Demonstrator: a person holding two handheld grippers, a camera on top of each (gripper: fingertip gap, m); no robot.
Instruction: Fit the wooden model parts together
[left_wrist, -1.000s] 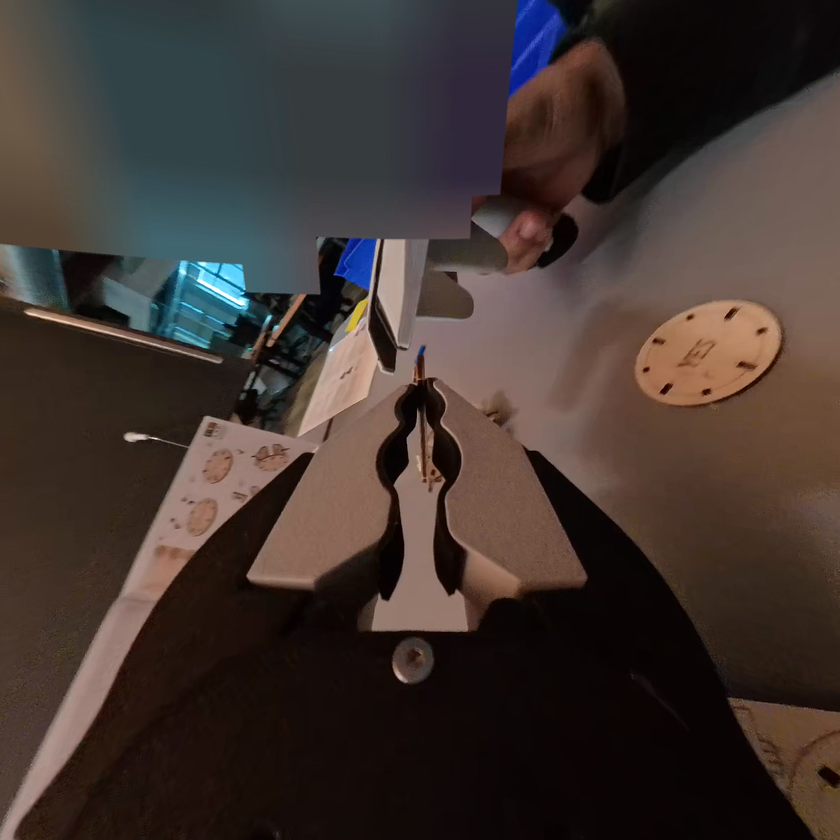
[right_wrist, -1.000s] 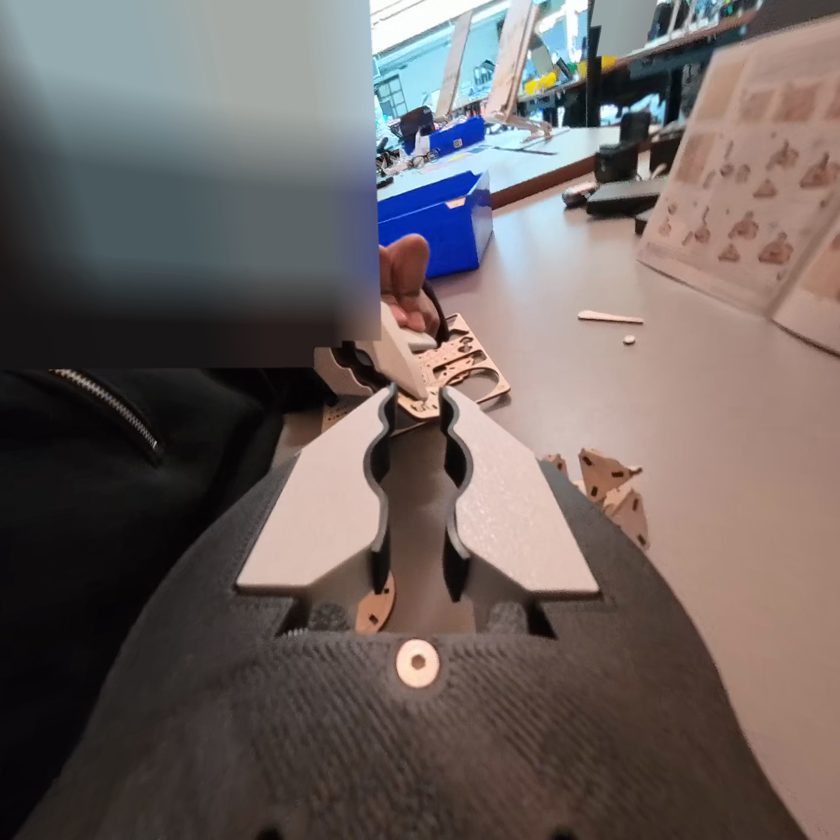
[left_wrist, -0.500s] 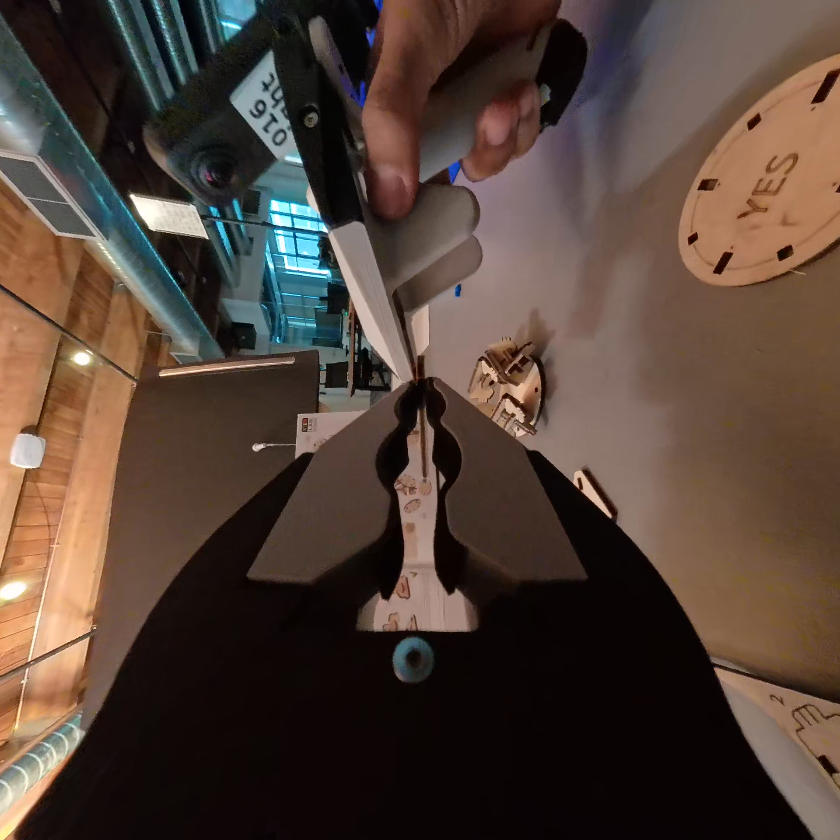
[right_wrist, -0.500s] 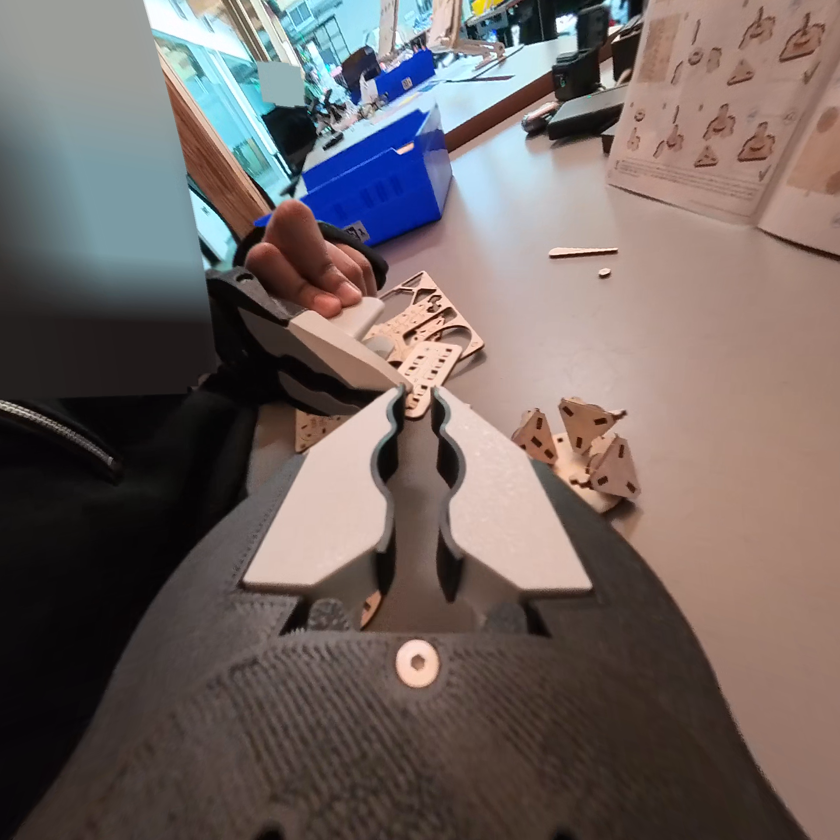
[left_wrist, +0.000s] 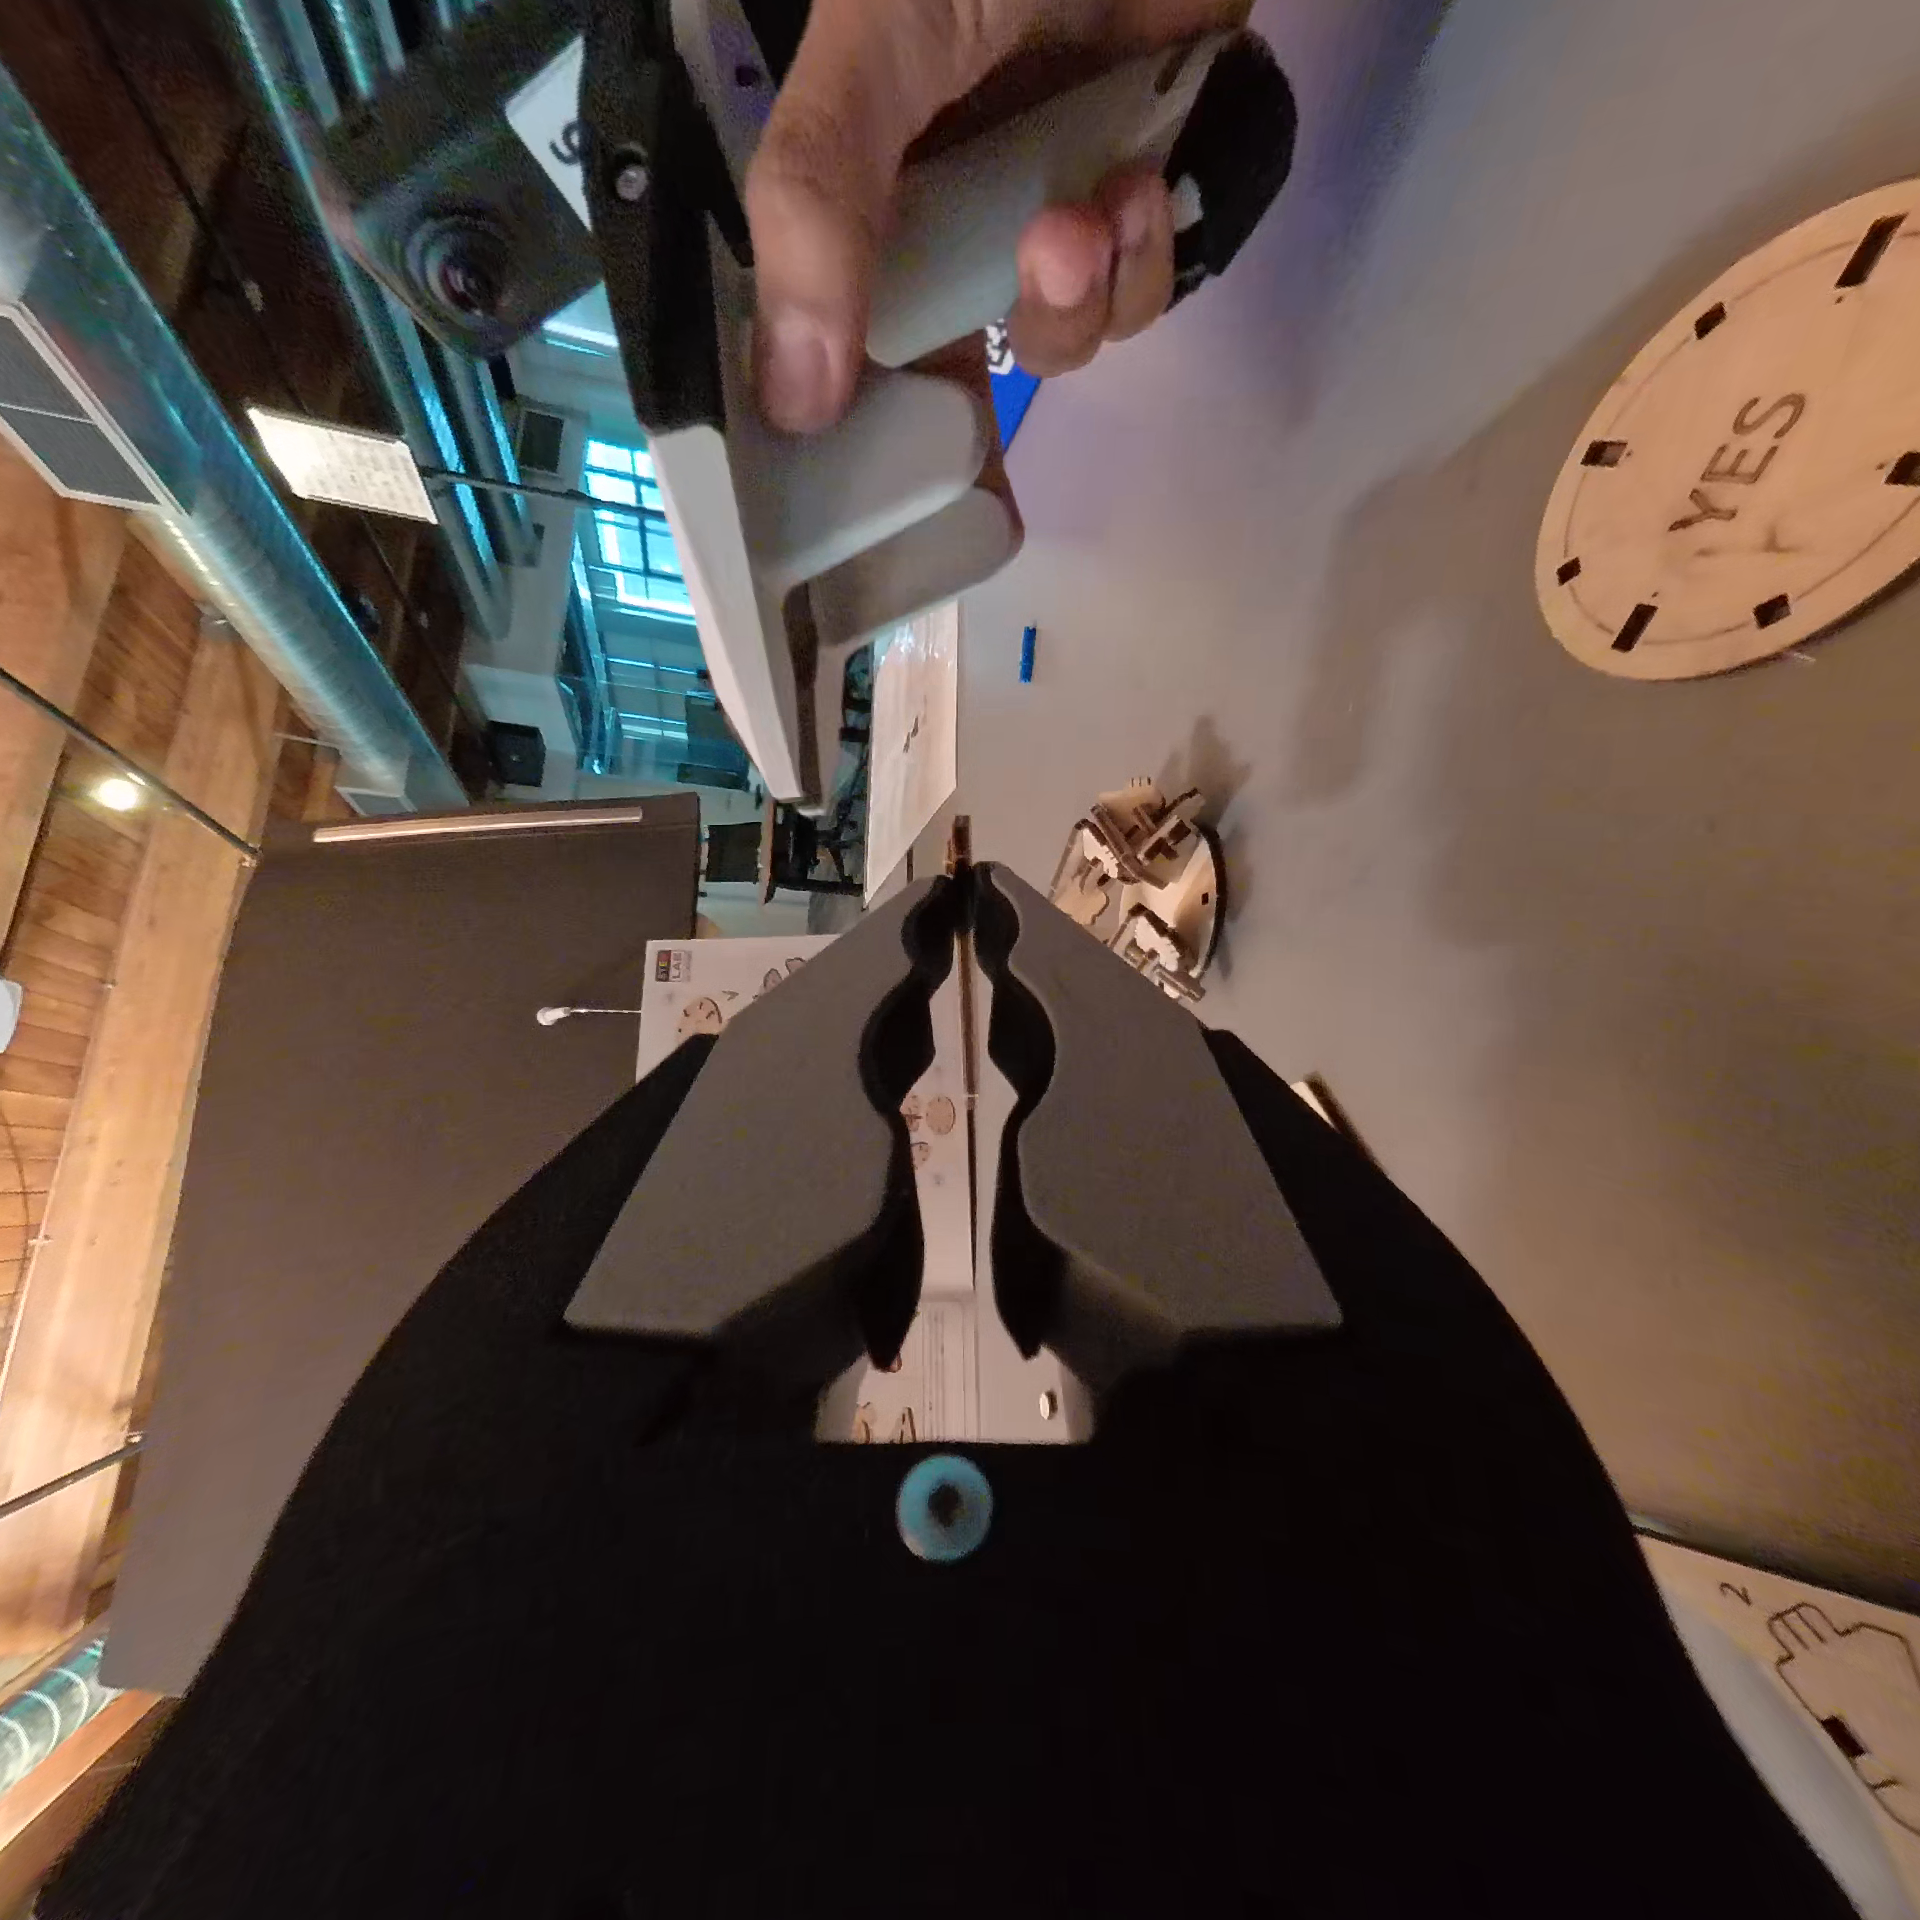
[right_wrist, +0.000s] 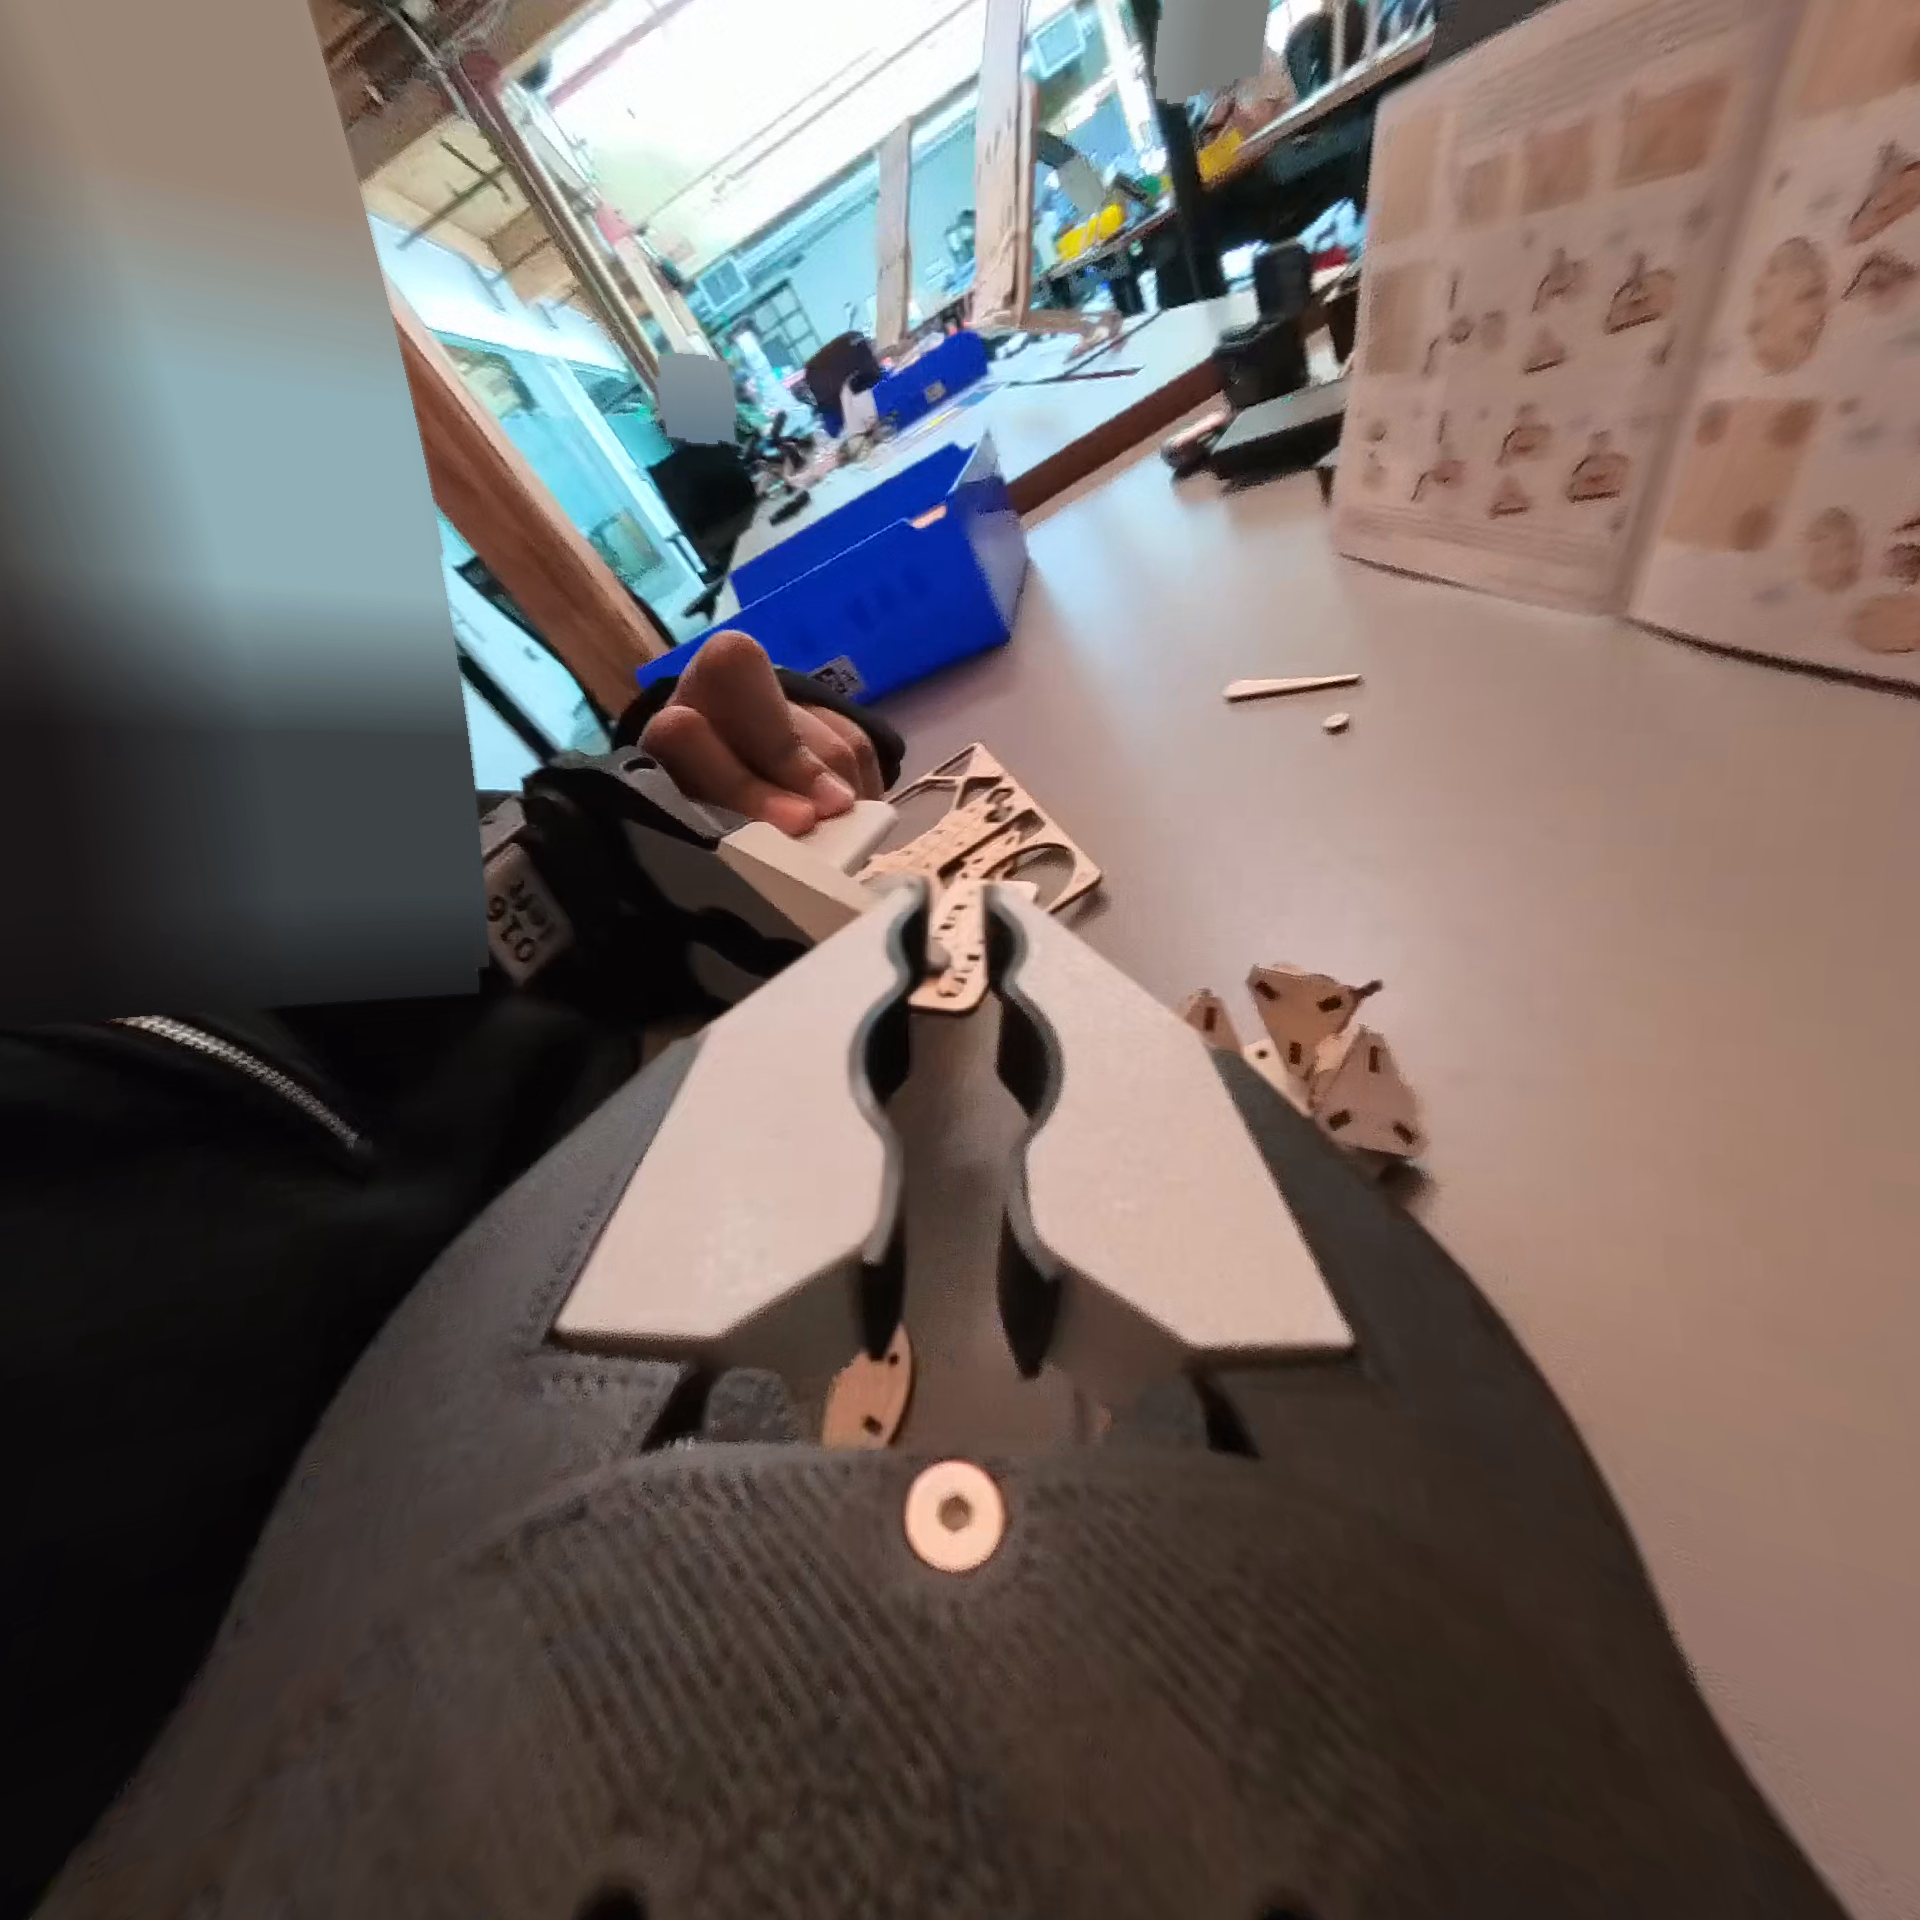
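Note:
My left gripper (left_wrist: 961, 888) is shut on a thin wooden piece (left_wrist: 962, 836), seen edge-on, whose end sticks out past the fingertips. It is held above the grey table (left_wrist: 1455, 1143). My right gripper (right_wrist: 956, 914) stands a narrow gap apart. Through that gap a slotted wooden piece (right_wrist: 951, 961) shows, with the left gripper's finger (right_wrist: 800, 873) beside it. In the left wrist view, a hand holds the right gripper's fingers (left_wrist: 769, 717) just up and left of the piece. They are not touching it.
A round wooden disc (left_wrist: 1745, 447) and a small wooden assembly (left_wrist: 1143, 894) lie on the table. A cut-out wooden sheet (right_wrist: 1029, 852), triangular wooden parts (right_wrist: 1335, 1060), a wooden stick (right_wrist: 1288, 686), a blue bin (right_wrist: 873, 603) and an open instruction booklet (right_wrist: 1662, 312) are nearby. My two grippers' fingertips are within a few centimetres of each other.
My right gripper's jaws have narrowed. The two grippers have come close together, tips almost meeting. The left gripper has kept the wooden piece in its grasp.

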